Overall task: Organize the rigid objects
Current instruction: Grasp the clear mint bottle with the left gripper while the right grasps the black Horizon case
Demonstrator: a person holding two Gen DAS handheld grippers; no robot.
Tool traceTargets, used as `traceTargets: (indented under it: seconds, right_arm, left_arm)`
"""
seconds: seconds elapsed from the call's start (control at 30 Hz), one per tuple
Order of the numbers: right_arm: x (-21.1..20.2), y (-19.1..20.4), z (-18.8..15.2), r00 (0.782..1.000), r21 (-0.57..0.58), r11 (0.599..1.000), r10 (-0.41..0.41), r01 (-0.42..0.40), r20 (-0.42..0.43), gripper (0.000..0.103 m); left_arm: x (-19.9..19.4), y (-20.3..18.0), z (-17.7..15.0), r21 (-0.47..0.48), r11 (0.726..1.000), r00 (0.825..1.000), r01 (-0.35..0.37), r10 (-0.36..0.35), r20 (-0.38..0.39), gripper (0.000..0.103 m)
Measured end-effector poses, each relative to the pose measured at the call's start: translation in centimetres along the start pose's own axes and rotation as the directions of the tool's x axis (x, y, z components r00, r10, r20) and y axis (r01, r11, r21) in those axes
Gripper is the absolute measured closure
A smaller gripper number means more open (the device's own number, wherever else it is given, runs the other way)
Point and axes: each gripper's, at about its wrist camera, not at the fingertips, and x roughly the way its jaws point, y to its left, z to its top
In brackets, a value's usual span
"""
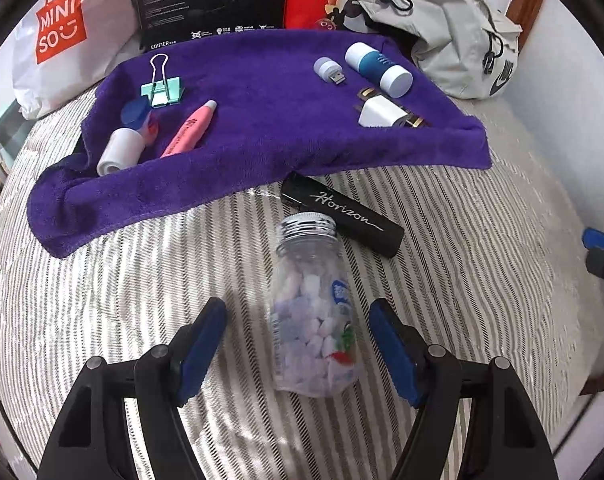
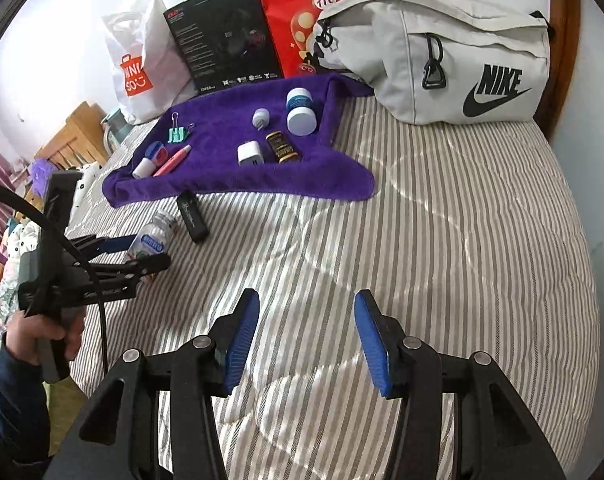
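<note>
Left wrist view: the left gripper (image 1: 298, 344) stands with its jaws apart around the lower body of a clear bottle (image 1: 316, 312) lying on the striped bed (image 1: 482, 280), neither pad visibly touching it. Pale tablets fill the bottle. Just beyond its cap lies a black tube (image 1: 342, 216), at the purple towel's (image 1: 262, 128) near edge. The right gripper (image 2: 306, 332) hangs apart over bare bedding.

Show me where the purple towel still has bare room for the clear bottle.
The purple towel is bare through its middle, between the pink highlighter and the white charger, down to the front edge. Its left end by the binder clip and its right end by the white-and-blue tube are crowded.
</note>
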Motion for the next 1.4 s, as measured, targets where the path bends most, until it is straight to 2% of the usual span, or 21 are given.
traceTargets:
  seconds: [0.07, 0.13, 0.2, 0.47, 0.53, 0.73, 0.83, 0.93, 1.1, 1.27, 1.4]
  right_arm:
    - [-0.1, 0.0, -0.4, 1.0, 0.001, 1.0, 0.012, -0.012, -0.002, 0.053]
    - [-0.1, 0.1, -0.6, 1.0, 0.004, 1.0, 0.019, -0.019, 0.001, 0.053]
    - [0.1, 0.1, -0.8, 1.0, 0.012, 0.999, 0.029, -0.029, 0.0, 0.053]
    - [2.7, 1.4, -1.1, 0.997, 0.018, 0.997, 0.073, -0.073, -0.038, 0.053]
    - [3.3, 2.2, -1.1, 0.995, 0.004, 0.997, 0.083, -0.083, -0.049, 0.053]
    - [4.9, 3.7, -0.3, 0.994, -0.033, 0.996, 0.086, -0.089, -0.068, 0.053]
    - [6.1, 4.8, 0.5, 0.993, -0.087, 0.991, 0.097, -0.103, -0.07, 0.053]
    - [8.0, 6.2, 1.8, 0.994, -0.152, 0.985, 0.073, -0.084, -0.075, 0.053]
    - [10.5, 9.1, 4.0, 0.99, -0.241, 0.961, 0.12, -0.135, -0.076, 0.053]
    - [13.2, 12.0, 5.3, 0.994, -0.338, 0.936, 0.076, -0.1, -0.084, 0.054]
    - [14.4, 13.7, 5.7, 0.998, -0.415, 0.908, 0.034, -0.051, -0.048, 0.055]
  left_arm:
    - [0.1, -0.4, -0.1, 0.015, 0.999, 0.999, -0.037, 0.037, 0.008, 0.033]
    - [0.0, -0.7, -0.3, 0.041, 0.996, 0.997, -0.074, 0.073, 0.014, 0.048]
    - [-0.4, -0.5, -0.4, 0.043, 0.997, 0.998, -0.059, 0.058, 0.021, 0.058]
    - [-0.5, -0.4, -0.4, 0.06, 0.996, 0.997, -0.073, 0.071, 0.024, 0.06]
    - [-0.6, -0.4, -0.4, 0.068, 0.996, 0.998, -0.064, 0.063, 0.023, 0.064]
    - [-1.1, 1.2, -0.5, 0.041, 0.999, 1.0, -0.017, 0.016, 0.012, 0.064]
    - [-1.7, 2.9, -0.8, 0.032, 0.999, 0.999, -0.035, 0.034, 0.015, 0.064]
    - [-2.0, 4.9, -1.1, 0.008, 0.999, 0.999, -0.04, 0.04, 0.007, 0.064]
    - [-2.6, 8.1, -1.9, -0.031, 0.998, 0.998, -0.057, 0.057, 0.01, 0.064]
    - [-2.7, 10.2, -2.4, -0.07, 0.996, 0.999, -0.051, 0.052, 0.014, 0.064]
    - [-2.7, 11.3, -2.5, -0.095, 0.995, 0.999, -0.025, 0.027, 0.019, 0.064]
